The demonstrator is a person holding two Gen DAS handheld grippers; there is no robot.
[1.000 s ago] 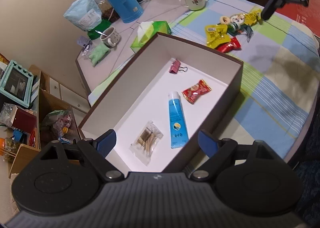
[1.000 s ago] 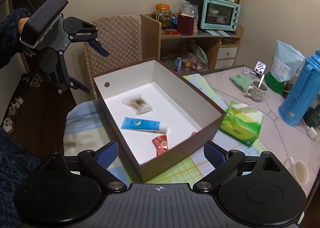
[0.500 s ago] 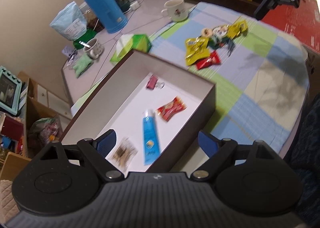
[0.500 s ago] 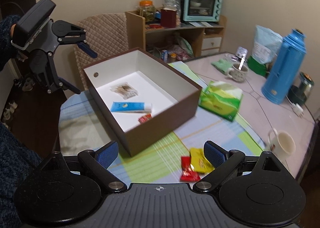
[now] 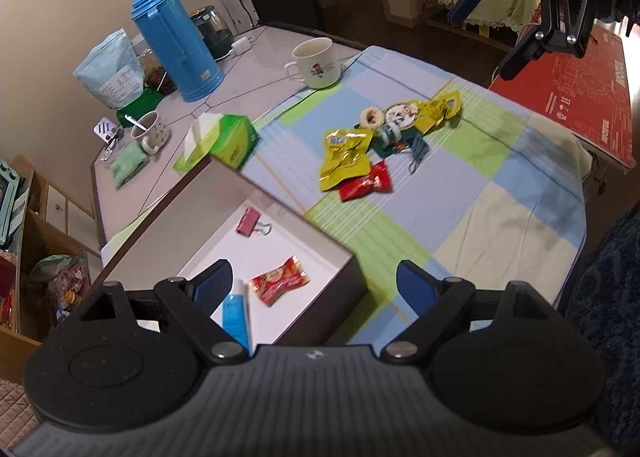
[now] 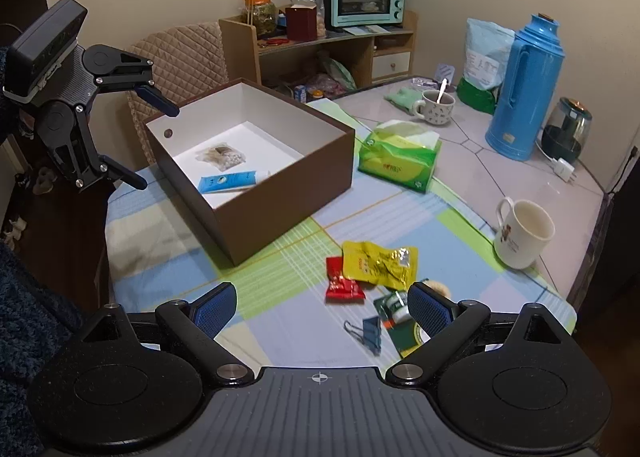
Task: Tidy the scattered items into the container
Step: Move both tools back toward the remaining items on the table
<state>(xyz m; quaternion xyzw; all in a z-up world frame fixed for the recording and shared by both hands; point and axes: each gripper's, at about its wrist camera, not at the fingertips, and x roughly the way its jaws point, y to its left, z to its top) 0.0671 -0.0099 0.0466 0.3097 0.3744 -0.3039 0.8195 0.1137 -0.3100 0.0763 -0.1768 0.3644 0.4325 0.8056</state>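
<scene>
With both the left gripper (image 5: 310, 283) and right gripper (image 6: 322, 303) spread wide and empty, the thin packets (image 6: 378, 263) near the box (image 6: 280, 193) could be missed or pushed aside.

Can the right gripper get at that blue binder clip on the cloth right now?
Probably yes. The right gripper is open and empty above the blue binder clip, which lies free on the cloth beside the other loose items.
</scene>
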